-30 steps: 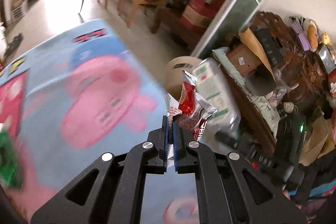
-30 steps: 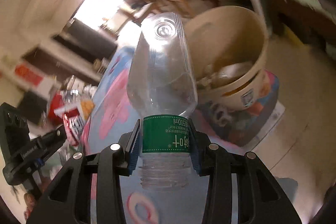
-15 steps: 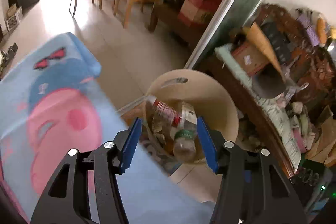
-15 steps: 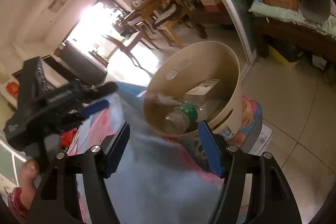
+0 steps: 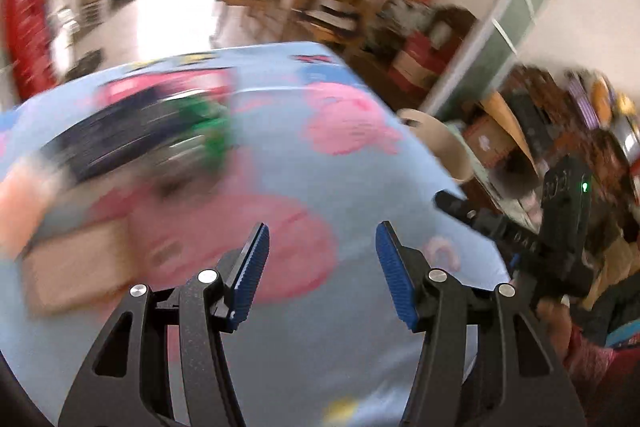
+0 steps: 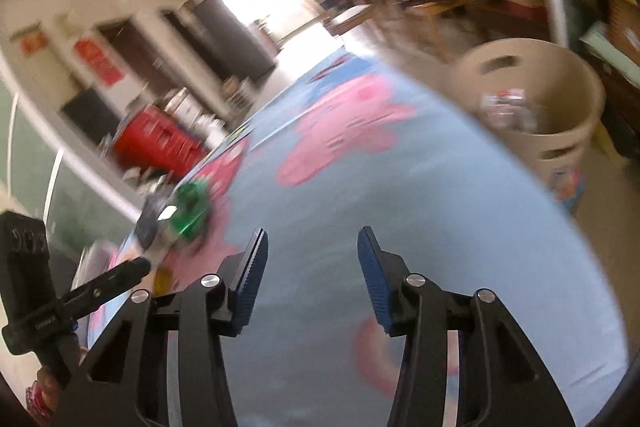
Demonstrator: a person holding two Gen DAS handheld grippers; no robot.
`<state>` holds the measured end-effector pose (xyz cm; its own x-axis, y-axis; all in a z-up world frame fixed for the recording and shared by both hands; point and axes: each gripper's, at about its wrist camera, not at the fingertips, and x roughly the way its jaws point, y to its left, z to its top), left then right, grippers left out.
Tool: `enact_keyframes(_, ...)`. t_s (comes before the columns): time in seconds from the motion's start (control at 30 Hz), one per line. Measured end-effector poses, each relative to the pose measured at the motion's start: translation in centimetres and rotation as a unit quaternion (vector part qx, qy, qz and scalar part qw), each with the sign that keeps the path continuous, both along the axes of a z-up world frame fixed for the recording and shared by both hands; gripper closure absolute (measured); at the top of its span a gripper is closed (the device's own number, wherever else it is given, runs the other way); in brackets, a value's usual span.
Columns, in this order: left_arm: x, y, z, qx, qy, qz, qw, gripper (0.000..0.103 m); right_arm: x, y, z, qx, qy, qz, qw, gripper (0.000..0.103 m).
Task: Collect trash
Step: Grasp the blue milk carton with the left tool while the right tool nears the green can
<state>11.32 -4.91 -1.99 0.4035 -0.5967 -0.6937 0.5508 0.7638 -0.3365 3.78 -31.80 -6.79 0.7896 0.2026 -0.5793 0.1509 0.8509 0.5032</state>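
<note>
Left gripper (image 5: 322, 269): pitched down over the cloth, blue pads apart, nothing between them; it also shows at the left edge of the right wrist view, with the hand gripping it low in the corner.
Brown flat item (image 5: 76, 267): lies on the cloth left of the left gripper's fingers; possibly cardboard (too blurred to tell).
Green-and-dark trash (image 5: 200, 135): heavily smeared by motion, resting on the cloth above and left of the left gripper; the same green patch (image 6: 190, 205) sits left of the right gripper's fingers, near the cloth's edge. Its kind cannot be made out.
Blue cloth (image 5: 340, 347): covers the surface beneath both tools, printed with pink cartoon figures.
Right gripper (image 6: 312, 273): tilted down over the cloth, jaws closing, with nothing between the pads; in the left wrist view its black body appears at the right, with a green light lit.
Beige bin (image 6: 560, 99): round, with slotted handles, standing on the floor past the cloth's right edge; crumpled clear and red trash (image 6: 506, 109) lies inside.
Background: wooden chairs and tables, bright doorway.
</note>
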Motion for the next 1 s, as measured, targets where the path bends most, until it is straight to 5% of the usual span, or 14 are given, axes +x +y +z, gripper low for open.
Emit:
enact_keyframes(0.17,-1.1,12.5,-1.2,-0.017,0.010,0.124,0.9921,0.048,2.7,7.0,0.4,-0.030,0.024,0.083,0.996,0.059)
enact_keyframes(0.33,-0.5,19.7,-2.6,-0.063,0.033,0.198,0.9775,0.049,7.3,12.2,2.3,-0.054,0.020,0.145,0.988,0.058)
enact_keyframes(0.5,-0.3,20.3,-3.0,-0.091,0.037,0.193,0.9762,0.049,14.9,13.6,4.8,-0.027,0.012,0.155,0.987,0.058)
enact_keyframes(0.7,0.0,19.1,-3.5,-0.113,0.054,0.178,0.9759,0.049,22.7,16.3,4.1,0.012,0.066,0.201,0.977,0.057)
enact_keyframes(0.8,0.2,19.3,-3.4,-0.118,0.054,0.175,0.9760,0.049,21.3,18.3,3.6,-0.023,0.087,0.231,0.969,0.057)
enact_keyframes(1.0,0.5,20.4,-3.5,-0.143,0.068,0.176,0.9716,0.047,10.0,21.9,1.7,0.018,0.086,0.356,0.930,0.057)
